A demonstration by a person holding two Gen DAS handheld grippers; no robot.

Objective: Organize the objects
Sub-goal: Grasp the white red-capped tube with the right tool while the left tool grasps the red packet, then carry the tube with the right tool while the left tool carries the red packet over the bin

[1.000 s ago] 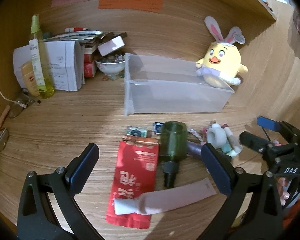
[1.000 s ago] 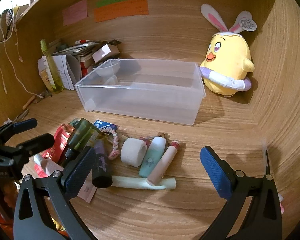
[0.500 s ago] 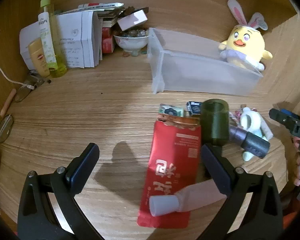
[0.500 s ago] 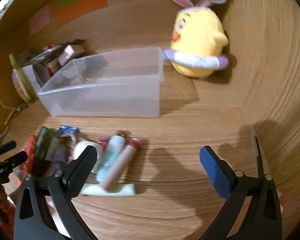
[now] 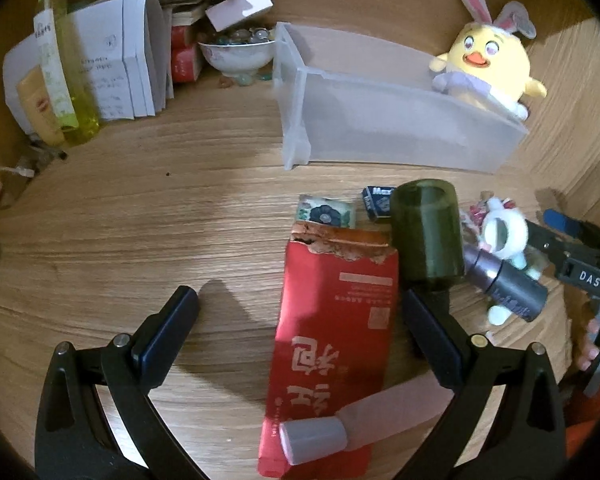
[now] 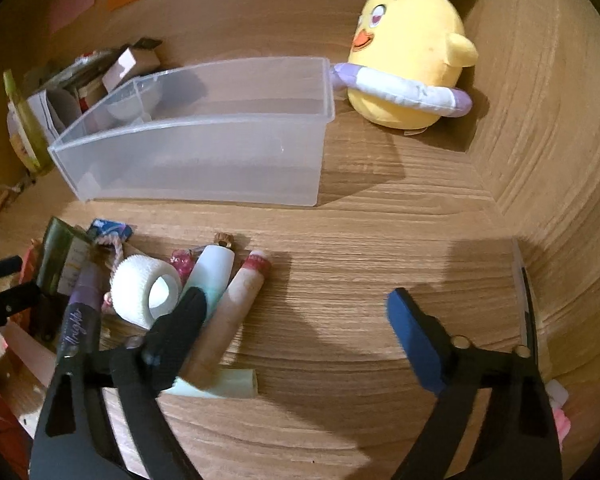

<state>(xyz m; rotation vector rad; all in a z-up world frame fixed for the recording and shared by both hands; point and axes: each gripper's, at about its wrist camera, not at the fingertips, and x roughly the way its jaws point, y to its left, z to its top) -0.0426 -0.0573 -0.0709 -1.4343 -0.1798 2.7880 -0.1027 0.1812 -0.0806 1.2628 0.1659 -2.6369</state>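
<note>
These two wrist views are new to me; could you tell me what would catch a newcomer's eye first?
The yellow chick plush with rabbit ears sits at the back right, beside the empty clear plastic bin. In front of the bin lies a jumble of small items, the red packet brightest among them.

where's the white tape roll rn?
In the right wrist view the white tape roll lies on the wooden desk, lower left, between the purple tube and the mint bottle, in front of the clear bin.
</note>
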